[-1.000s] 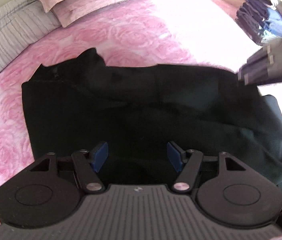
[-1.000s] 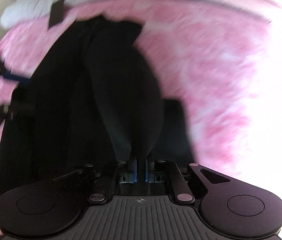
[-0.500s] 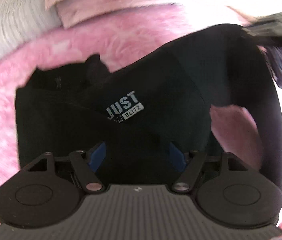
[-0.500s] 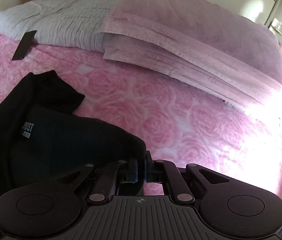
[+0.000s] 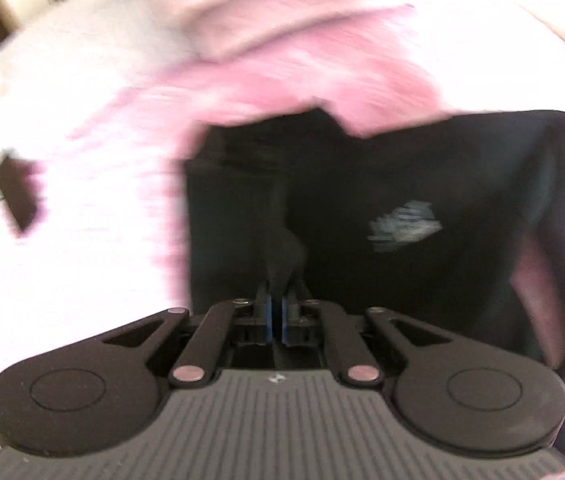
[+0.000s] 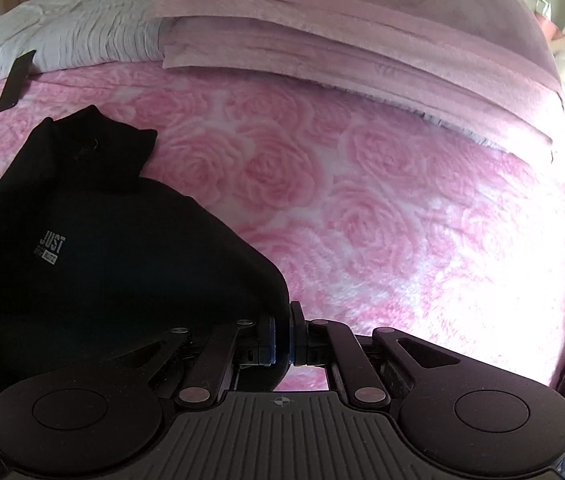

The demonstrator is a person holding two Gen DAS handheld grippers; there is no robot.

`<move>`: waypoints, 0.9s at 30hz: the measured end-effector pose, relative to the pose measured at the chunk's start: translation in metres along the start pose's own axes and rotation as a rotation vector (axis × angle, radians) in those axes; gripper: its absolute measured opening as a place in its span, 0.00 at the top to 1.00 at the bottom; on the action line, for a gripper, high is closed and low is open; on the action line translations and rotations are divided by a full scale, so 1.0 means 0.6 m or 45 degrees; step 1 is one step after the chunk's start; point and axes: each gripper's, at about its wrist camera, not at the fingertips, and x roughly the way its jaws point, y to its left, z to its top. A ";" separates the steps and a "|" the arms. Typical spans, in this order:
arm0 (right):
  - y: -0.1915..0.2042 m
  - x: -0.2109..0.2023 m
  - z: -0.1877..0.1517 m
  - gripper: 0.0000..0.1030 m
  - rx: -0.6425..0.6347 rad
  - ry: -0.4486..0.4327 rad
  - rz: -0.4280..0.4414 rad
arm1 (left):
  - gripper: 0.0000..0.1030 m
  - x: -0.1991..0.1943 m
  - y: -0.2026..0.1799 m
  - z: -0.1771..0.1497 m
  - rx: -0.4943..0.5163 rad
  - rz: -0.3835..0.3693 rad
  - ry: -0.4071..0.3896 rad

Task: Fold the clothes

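1. We see a bed (image 6: pixel 362 208) covered by a pink spread with a raised rose pattern.
2. A black garment (image 6: pixel 94 248) lies on the spread at the left, with white lettering reading "JUST" on it.
3. At the head of the bed, a folded pale pink blanket (image 6: pixel 342 32) rests beside a ribbed grey pillow (image 6: pixel 82 28).
4. A flat dark rectangular object (image 6: pixel 16 80) leans where the grey pillow meets the spread.
5. In the blurred left wrist view we make out the same pink spread and the garment (image 5: pixel 402 184).

Left gripper (image 5: pixel 275 314) just closed, now pinching black shirt (image 5: pixel 402 184); shirt folded over, logo showing.
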 end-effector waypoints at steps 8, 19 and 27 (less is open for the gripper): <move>0.049 -0.004 0.028 0.97 -0.014 0.007 -0.021 | 0.96 -0.080 0.390 -0.063 -0.144 0.362 0.034; 0.123 -0.001 0.117 0.97 -0.133 0.009 -0.132 | 0.97 0.005 0.519 -0.138 -0.167 0.258 0.054; 0.101 -0.107 0.177 0.97 -0.154 -0.149 -0.348 | 0.96 -0.054 0.515 -0.074 -0.231 0.156 -0.229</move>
